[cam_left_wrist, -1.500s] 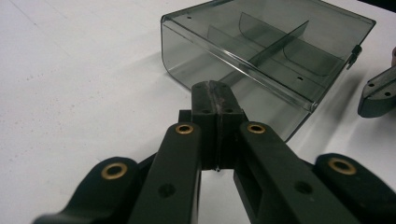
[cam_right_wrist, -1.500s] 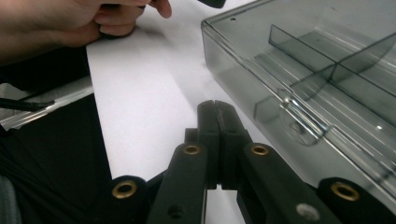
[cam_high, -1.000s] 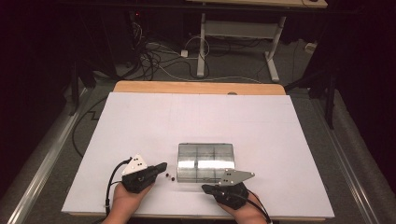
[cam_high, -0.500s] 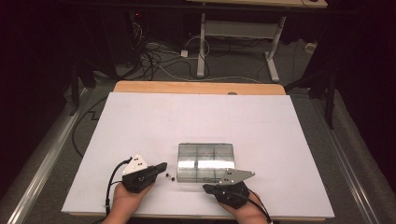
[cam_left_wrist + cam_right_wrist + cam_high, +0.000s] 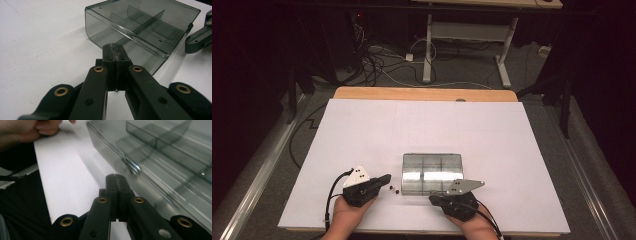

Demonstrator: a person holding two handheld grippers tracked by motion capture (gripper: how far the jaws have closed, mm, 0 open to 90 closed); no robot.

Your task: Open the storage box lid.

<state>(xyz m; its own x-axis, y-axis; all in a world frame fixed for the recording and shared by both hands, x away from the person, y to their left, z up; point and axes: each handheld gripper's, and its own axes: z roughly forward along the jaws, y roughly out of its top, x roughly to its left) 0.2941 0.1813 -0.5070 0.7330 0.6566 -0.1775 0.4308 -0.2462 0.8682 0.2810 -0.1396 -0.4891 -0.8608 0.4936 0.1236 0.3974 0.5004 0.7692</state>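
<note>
Under dim room, white tabletop (image 5: 422, 130)

Nothing readable anywhere: no lettering, label, brand or number shows on the clear compartment box (image 5: 431, 173), and the white sheet (image 5: 362, 135) beneath that box is plain and unprinted, with no sign or mark to be read on it either.

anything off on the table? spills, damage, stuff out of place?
Only one oddity: a few tiny dark bits lie loose on the white table, between the left gripper and the clear divided box. Too small to identify. The box sits flat, with no visible damage.
</note>
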